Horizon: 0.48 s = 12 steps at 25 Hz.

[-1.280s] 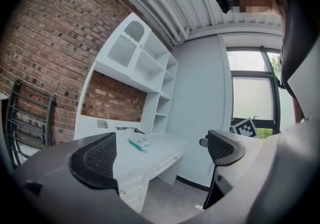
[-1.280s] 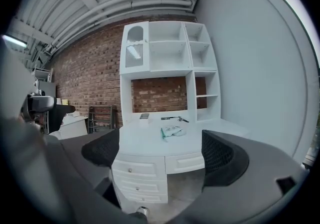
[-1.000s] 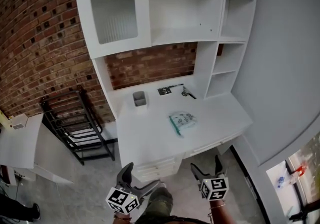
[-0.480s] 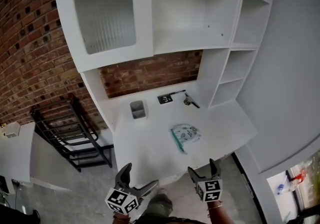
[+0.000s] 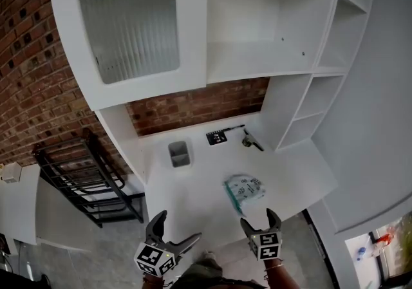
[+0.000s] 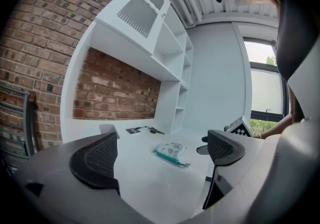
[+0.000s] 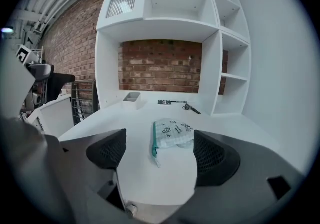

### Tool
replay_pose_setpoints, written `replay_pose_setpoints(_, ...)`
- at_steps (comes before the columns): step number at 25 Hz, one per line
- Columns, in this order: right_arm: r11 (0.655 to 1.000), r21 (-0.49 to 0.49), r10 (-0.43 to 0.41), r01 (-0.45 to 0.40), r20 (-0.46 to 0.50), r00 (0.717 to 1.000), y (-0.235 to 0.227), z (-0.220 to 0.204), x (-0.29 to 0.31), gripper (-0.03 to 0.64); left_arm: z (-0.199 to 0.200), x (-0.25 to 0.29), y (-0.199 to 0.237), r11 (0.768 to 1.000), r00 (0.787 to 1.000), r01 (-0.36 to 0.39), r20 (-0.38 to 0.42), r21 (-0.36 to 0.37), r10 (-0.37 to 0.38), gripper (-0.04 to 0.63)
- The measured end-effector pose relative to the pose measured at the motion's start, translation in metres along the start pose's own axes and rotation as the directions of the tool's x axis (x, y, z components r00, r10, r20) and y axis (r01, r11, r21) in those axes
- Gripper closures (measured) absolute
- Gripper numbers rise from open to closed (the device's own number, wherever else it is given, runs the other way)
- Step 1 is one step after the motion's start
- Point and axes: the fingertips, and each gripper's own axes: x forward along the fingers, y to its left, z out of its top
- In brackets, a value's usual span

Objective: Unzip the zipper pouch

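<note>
A: Since both grippers hang just off the near edge of the white desk (image 5: 193, 207), where's the zipper pouch (image 5: 244, 190) at?

B: Flat on the desk, roughly 12 o'clock from the right gripper (image 5: 259, 218) and 2 o'clock from the left gripper (image 5: 178, 226). The teal zipper (image 7: 153, 144) runs down its 9 o'clock side.

A: Jaws?

B: Left is wide apart, empty. Right is apart too and has just been closing a bit, nothing between the pads, pouch untouched.

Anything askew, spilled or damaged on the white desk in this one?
Nothing stands out. The zipper pouch lies flat near the front edge of the desk. The grey tray, black card and small tool sit tidily at the back.
</note>
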Motion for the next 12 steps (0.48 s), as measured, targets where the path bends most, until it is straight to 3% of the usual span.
replay_pose_setpoints(7,0.999,0.026,0.037,-0.033,-0.164,0.986,0.008,-0.037,0.054,0.209,0.008,0.033,0.028,1.0,1.0,-0.003,0.0,0.01,0.003,0.031)
replay_pose_setpoints(12,0.998,0.051,0.057,-0.045,-0.242,0.969,0.017,-0.05,0.08,0.265,0.01,0.04,0.046,1.0,1.0,-0.021,0.002,0.003,0.021,0.031)
